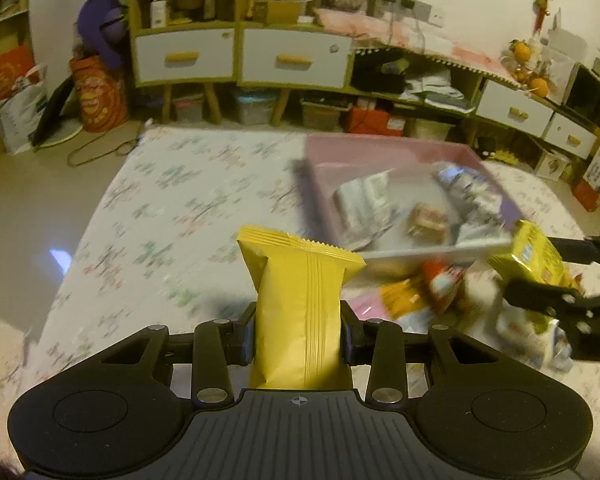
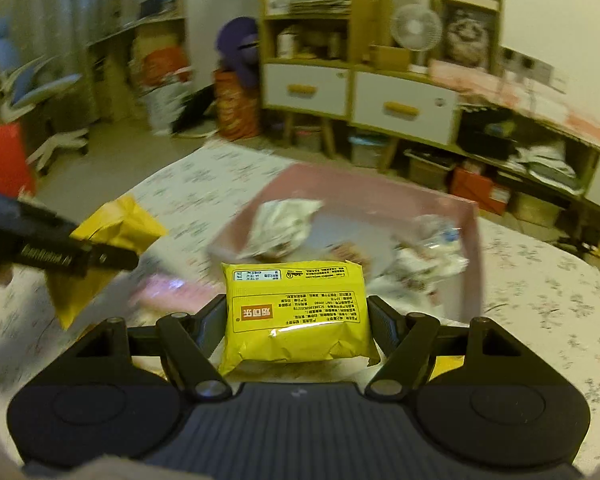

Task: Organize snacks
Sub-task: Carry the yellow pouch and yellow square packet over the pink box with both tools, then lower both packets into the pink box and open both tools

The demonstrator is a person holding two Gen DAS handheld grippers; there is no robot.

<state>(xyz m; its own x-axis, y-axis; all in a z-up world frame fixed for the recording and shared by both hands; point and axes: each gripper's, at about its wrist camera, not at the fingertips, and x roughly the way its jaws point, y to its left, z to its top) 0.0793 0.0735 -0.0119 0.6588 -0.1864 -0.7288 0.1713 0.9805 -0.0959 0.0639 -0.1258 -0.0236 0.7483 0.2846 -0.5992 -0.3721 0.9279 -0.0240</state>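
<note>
**Camera arrangement, two wrist views**

Each fisheye looks forward along its own fingers, down at close range over the floral-covered surface (image 1: 172,200). Both face the cabinets (image 2: 404,108); both share the pink bin (image 1: 384,152) and show the other gripper.

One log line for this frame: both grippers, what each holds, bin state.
left gripper: shut on plain yellow packet | right gripper: shut on printed yellow packet | pink bin: holds several snacks | loose snacks beside bin

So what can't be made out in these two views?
- Snacks inside the pink bin: motion blur in both views, labels unreadable.
- Loose snack pile: blurred, partly behind the right claw, left wrist view.
- Plain yellow packet in the left claw: lower end hidden by the claw body.
</note>
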